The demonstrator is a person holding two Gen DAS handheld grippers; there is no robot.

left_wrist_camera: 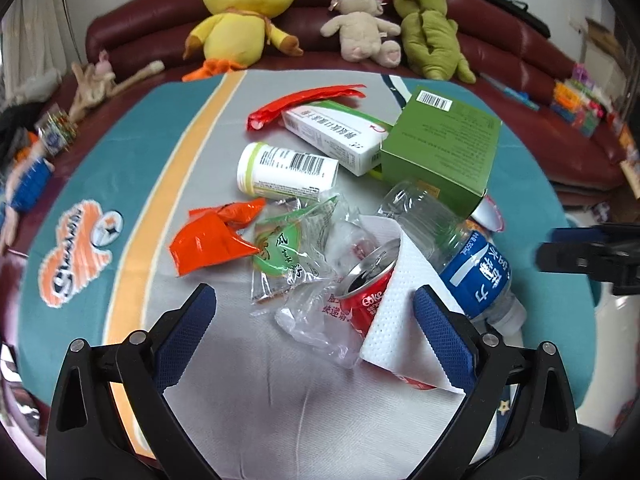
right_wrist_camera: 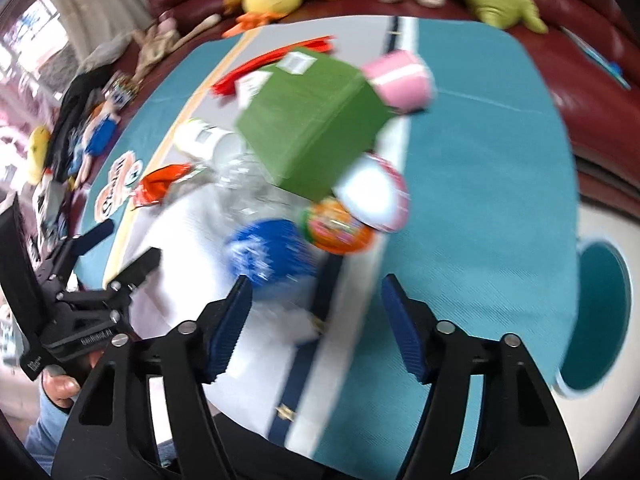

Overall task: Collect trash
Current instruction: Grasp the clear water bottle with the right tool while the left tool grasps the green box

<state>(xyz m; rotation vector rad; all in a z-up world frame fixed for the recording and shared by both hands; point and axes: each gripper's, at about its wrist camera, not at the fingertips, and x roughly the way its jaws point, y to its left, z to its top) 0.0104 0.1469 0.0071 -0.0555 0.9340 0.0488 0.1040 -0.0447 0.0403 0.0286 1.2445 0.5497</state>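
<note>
A heap of trash lies on the teal and grey cloth (left_wrist_camera: 132, 152). My left gripper (left_wrist_camera: 314, 300) stands open around a red Coke can (left_wrist_camera: 366, 302), a white paper towel (left_wrist_camera: 400, 320) and clear plastic wrap (left_wrist_camera: 304, 316); its pads do not press on them. Behind lie a water bottle (left_wrist_camera: 460, 256) with a blue label, a green box (left_wrist_camera: 440, 152), a white pill bottle (left_wrist_camera: 288, 172) and an orange wrapper (left_wrist_camera: 208, 240). The right wrist view is blurred. My right gripper (right_wrist_camera: 316, 284) is open with nothing between its fingers, just short of the water bottle (right_wrist_camera: 272, 256).
A dark red sofa (left_wrist_camera: 500, 52) with a yellow duck plush (left_wrist_camera: 244, 12) and other toys runs behind the table. A pink cup (right_wrist_camera: 400, 80) and an orange-lidded tub (right_wrist_camera: 336, 228) sit beside the green box (right_wrist_camera: 312, 120). The left gripper (right_wrist_camera: 128, 242) and a hand (right_wrist_camera: 60, 388) show at the left.
</note>
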